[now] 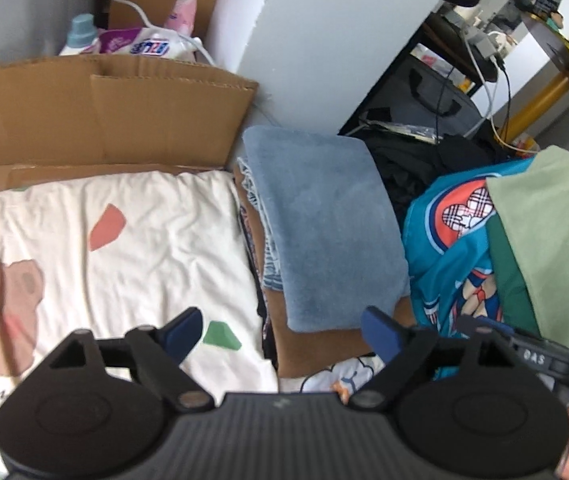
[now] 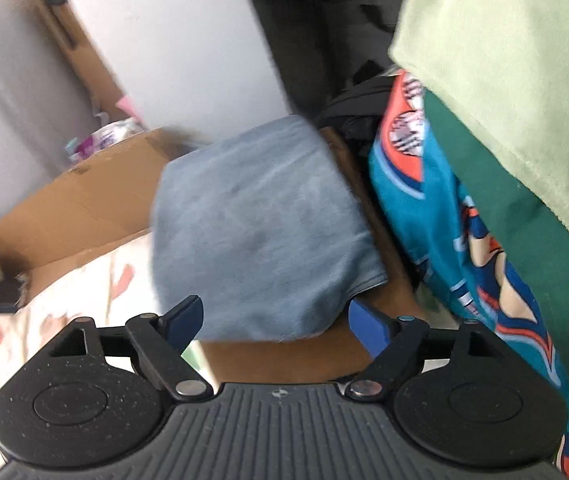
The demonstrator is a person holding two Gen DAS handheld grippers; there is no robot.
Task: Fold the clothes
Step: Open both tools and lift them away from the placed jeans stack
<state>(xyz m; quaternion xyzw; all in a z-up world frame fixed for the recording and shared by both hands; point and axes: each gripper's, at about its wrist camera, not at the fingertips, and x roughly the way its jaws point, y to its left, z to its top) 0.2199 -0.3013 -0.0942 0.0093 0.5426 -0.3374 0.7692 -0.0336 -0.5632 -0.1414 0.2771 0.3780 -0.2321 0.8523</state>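
A plain dusty-blue folded soft garment [image 1: 324, 224] lies on brown cardboard [image 1: 96, 120]. Beside it, a cream cotton sheet [image 1: 132, 248] is printed with a brown bear, a coral patch and a green patch. A teal cartoon-print fabric [image 1: 444, 248] carries orange, white and plaid shapes. Above it hangs a pale-green cloth [image 2: 504, 60] over a dark-green cloth [image 2: 496, 208]. Both grippers are black with blue fingers [image 2: 368, 328].

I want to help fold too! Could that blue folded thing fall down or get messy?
Maybe. The folded blue garment sits on top of a stack whose edges stick out unevenly, so it might slide off. Both the left gripper and right gripper are open and empty right beside it; a bump could undo the fold.
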